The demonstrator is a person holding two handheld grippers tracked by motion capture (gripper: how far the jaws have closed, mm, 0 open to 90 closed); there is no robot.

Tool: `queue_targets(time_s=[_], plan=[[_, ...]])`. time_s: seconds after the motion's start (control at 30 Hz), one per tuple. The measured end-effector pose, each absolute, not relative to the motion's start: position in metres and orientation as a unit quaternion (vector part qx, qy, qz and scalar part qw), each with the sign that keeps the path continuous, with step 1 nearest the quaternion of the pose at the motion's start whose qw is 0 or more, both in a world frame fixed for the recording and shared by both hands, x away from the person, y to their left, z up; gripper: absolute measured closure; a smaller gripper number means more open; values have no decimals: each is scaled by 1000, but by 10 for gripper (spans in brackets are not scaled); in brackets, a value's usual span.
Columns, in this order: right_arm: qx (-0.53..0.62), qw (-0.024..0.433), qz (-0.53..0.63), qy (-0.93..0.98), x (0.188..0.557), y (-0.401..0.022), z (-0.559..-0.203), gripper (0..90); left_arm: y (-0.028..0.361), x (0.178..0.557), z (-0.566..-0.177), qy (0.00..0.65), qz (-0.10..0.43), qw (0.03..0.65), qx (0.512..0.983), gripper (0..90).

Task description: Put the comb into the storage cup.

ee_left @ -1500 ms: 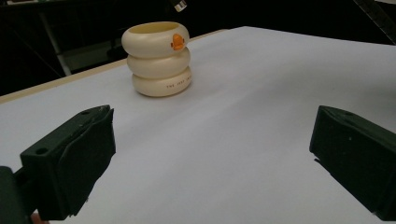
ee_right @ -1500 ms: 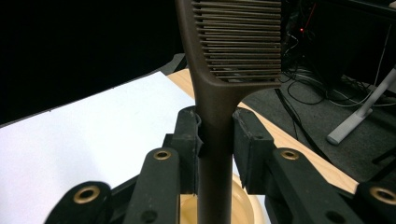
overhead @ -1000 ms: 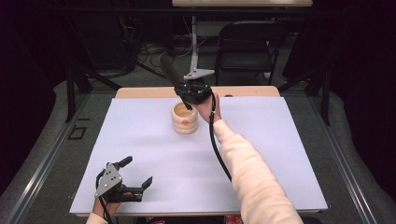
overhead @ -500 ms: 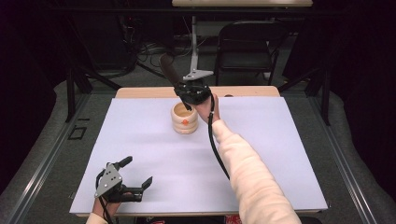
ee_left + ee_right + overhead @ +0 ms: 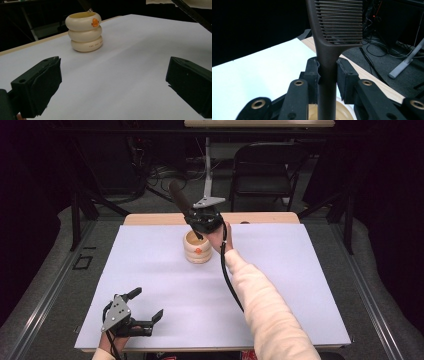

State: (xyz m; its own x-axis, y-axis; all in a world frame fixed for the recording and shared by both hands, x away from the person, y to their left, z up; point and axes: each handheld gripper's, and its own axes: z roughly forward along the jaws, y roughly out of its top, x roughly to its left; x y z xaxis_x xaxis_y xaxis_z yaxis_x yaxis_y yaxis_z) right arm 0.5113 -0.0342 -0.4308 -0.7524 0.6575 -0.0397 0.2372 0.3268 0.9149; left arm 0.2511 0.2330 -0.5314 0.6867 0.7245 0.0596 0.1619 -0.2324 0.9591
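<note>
Presently, the comb (image 5: 327, 47) is clamped by its handle between the jaws of the right gripper (image 5: 200, 226), with its lower end inside the holder (image 5: 195, 247) and its toothed part raised above. The holder stands near the middle of the table's (image 5: 300, 285) far edge. Near the front left corner, the left gripper (image 5: 145, 312) is held with jaws wide apart, nothing between them.

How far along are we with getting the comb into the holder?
Done: the right gripper is clamped on the comb. In hand: the handle's lower end hangs at the mouth of the cream holder. Left: lower and release. The left gripper rests open.
</note>
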Motion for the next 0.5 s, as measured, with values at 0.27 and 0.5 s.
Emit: queue_targets(time_s=[0.27,0.5], plan=[[282,209,505,788,512,-32,-436,722,233,251,-531,300,259,543,741,2],[282,208,502,791,513,-30,-447,722,233,251,-531,299,259,543,741,3]])
